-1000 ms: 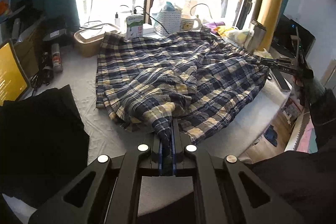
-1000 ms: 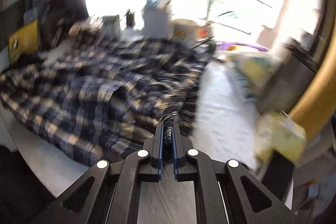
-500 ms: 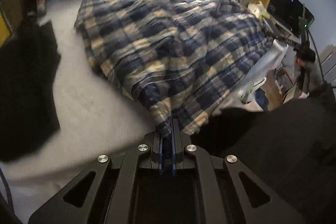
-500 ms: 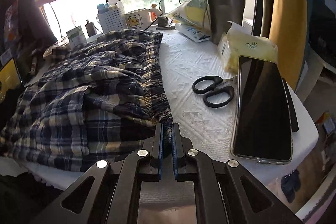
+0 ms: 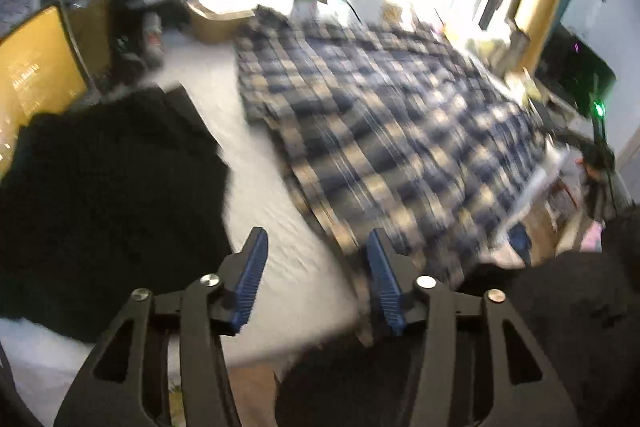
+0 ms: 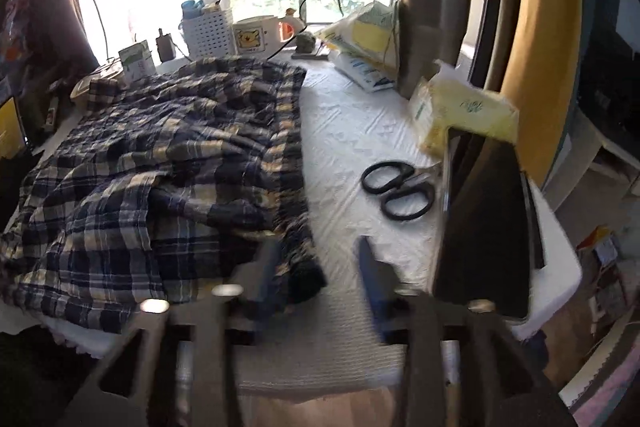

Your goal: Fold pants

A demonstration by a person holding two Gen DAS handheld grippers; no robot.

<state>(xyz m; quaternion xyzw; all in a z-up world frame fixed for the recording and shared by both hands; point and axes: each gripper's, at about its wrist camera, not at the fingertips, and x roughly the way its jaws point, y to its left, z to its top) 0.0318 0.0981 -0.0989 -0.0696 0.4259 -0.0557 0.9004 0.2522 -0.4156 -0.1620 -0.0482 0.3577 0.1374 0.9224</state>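
The navy and cream plaid pants [image 5: 384, 131] lie spread across the white-covered table [image 5: 224, 115], blurred in the left wrist view. My left gripper [image 5: 316, 247] is open and empty above the near table edge, its right finger beside the pants' near corner. In the right wrist view the pants [image 6: 160, 163] lie rumpled at left, with the waistband corner near the front edge. My right gripper [image 6: 316, 259] is open and empty, its left finger just over that corner.
A black garment [image 5: 100, 187] lies at the left of the table. Black scissors [image 6: 400, 187], a dark tablet [image 6: 484, 227], a yellow tissue pack [image 6: 464, 111], a steel tumbler [image 6: 432, 27], a white basket [image 6: 208, 35] and a mug [image 6: 256, 37] crowd the right and back.
Both grippers were shut on the pants' cloth and have now opened and let go. The pants have been drawn out flatter across the table.
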